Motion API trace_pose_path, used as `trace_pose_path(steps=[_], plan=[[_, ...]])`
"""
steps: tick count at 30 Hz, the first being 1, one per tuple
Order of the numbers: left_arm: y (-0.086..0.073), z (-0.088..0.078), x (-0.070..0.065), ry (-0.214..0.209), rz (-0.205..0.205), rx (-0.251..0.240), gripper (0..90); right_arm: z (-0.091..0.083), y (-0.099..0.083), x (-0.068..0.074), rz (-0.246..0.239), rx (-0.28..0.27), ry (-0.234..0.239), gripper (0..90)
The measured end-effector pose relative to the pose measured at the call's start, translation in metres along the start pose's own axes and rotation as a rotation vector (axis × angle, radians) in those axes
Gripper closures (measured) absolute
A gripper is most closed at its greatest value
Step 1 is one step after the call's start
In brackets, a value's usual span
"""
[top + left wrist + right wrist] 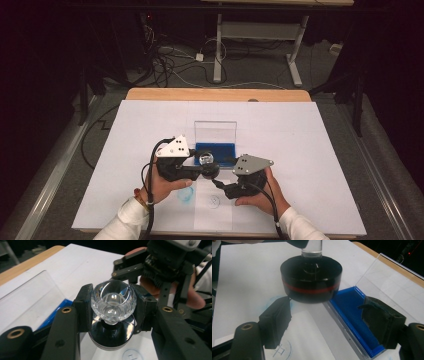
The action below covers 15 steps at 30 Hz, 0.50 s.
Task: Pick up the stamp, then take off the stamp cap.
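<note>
Nearest the person, on the white sheet [280, 130] that covers the worktop [215, 94], lie a faint round stamped mark [214, 201] and a blue smudge [185, 195] beside it, likely trial prints. Just above them the left tongs [206, 169] are clenched on the clear faceted knob [113, 301] of a round stamp [311, 277], pinching the knob from both sides so that the black body with its red band hangs below, lifted clear of the paper; holding it by the knob leaves the printing face free. The right tongs [327, 325] are released, their pads standing apart below the stamp with nothing between them and touching nothing, perhaps ready to steady or take the body. Beyond the stamp sits the blue ink pad [354, 315] in its clear case, the lid [215, 131] propped upright behind it so that the pad stays reachable. The stamp's printing face itself is hidden from all sides, so whether it is inked cannot be told. The character inside the printed mark is too faint to read, and the far floor with its cables [165, 60] lies in near darkness.
</note>
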<state>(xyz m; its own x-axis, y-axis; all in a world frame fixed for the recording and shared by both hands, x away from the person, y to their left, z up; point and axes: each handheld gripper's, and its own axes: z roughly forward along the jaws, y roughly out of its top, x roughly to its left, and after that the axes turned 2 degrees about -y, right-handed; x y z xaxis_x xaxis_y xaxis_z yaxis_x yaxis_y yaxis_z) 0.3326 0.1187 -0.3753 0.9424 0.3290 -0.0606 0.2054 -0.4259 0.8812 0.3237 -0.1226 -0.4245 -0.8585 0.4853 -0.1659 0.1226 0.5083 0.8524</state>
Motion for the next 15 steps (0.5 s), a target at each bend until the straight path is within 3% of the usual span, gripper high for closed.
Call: trace_pose_path(steps=[8,15], plan=[[0.004,0.008,-0.005,-0.022,0.004,-0.030,54.4,0.001,0.000,0.004,0.024,-0.020,0.052,23.5],[0.005,0.014,-0.009,-0.037,0.017,-0.035,54.4,-0.001,-0.002,0.008,0.031,-0.073,0.035,33.0]])
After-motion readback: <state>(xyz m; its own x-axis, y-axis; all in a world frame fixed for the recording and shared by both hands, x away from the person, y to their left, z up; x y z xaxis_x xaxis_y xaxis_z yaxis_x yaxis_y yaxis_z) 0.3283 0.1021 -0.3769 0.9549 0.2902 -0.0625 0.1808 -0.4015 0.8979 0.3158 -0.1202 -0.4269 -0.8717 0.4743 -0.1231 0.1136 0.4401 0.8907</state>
